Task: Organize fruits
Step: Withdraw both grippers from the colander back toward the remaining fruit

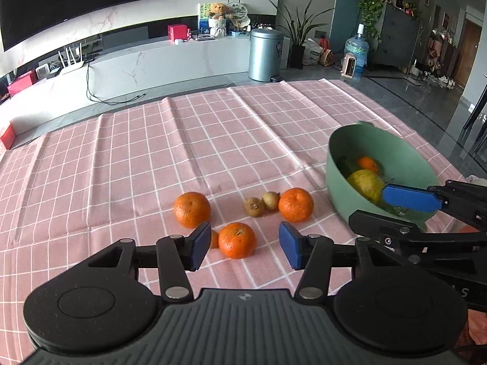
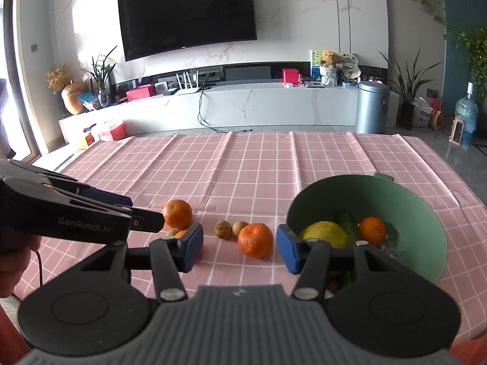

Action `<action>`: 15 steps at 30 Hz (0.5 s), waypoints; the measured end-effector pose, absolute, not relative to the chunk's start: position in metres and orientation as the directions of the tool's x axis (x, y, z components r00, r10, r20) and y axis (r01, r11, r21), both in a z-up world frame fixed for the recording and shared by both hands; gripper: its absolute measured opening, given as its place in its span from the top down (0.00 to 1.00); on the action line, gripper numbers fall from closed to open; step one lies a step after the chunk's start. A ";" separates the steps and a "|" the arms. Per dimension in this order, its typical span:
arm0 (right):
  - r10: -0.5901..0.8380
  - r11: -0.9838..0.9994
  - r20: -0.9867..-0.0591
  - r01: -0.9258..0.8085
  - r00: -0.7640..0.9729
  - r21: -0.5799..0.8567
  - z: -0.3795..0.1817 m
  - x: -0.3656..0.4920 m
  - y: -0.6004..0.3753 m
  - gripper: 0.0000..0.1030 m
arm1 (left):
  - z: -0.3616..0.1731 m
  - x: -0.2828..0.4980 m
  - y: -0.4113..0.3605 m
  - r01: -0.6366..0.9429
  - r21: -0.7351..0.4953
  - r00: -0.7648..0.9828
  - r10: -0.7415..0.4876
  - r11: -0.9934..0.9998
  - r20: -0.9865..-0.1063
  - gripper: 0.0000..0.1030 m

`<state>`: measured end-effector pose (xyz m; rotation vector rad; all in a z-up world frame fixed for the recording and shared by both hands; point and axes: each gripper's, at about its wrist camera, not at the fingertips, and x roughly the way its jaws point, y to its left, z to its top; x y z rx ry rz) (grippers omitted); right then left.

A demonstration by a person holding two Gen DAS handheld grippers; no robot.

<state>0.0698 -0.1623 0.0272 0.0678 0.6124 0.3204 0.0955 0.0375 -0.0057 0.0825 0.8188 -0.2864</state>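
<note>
- Three oranges lie loose on the pink checked tablecloth (image 1: 152, 158) in the left wrist view: one orange left of centre (image 1: 192, 209), one nearest the camera (image 1: 237, 240), and one to the right (image 1: 296, 204).
- Two small brownish fruits (image 1: 254, 206) sit touching each other, between the left and right oranges (what kind they are cannot be told).
- A sliver of another small orange fruit (image 1: 214, 239) peeks out beside the left gripper's left pad; most of it is hidden.
- The green bowl (image 1: 392, 149) stands at the right of that frame, holding a yellow fruit (image 1: 365, 184), a small orange (image 1: 368, 164) and something dark green.
- The left gripper (image 1: 245, 245) hangs low over the cloth with its blue pads wide apart and nothing between them; the nearest orange shows in the gap.
- The right gripper (image 2: 240, 248) is likewise spread wide and holds nothing; in its own view its right pad overlaps the near rim of the bowl (image 2: 432, 213), and an orange (image 2: 255, 240) lies between the pads, lower centre of the frame.
</note>
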 end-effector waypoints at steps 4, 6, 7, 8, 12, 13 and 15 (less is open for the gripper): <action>0.322 0.944 -0.579 -0.304 0.749 0.132 0.019 0.078 -0.146 0.57 | -0.019 0.102 0.051 0.266 -0.080 0.626 -0.235 0.961 -0.743 0.41; 0.310 0.946 -0.594 -0.306 0.742 0.111 0.011 0.084 -0.138 0.58 | -0.024 0.104 0.056 0.265 -0.097 0.618 -0.247 0.959 -0.746 0.41; 0.301 0.948 -0.603 -0.304 0.739 0.101 0.007 0.086 -0.134 0.58 | -0.026 0.105 0.056 0.268 -0.103 0.615 -0.253 0.958 -0.747 0.41; 0.292 0.949 -0.611 -0.302 0.736 0.089 0.002 0.088 -0.131 0.59 | -0.029 0.105 0.056 0.277 -0.108 0.612 -0.262 0.955 -0.747 0.41; 0.208 0.948 -0.631 -0.314 0.748 -0.059 -0.017 0.095 -0.110 0.62 | -0.041 0.112 0.050 0.292 -0.090 0.599 -0.255 0.952 -0.759 0.41; 0.190 0.943 -0.634 -0.318 0.749 -0.094 -0.021 0.096 -0.107 0.62 | -0.045 0.115 0.049 0.293 -0.091 0.592 -0.255 0.952 -0.765 0.41; 0.174 0.940 -0.645 -0.322 0.744 -0.118 -0.027 0.099 -0.104 0.62 | -0.052 0.121 0.046 0.283 -0.111 0.574 -0.261 0.953 -0.776 0.41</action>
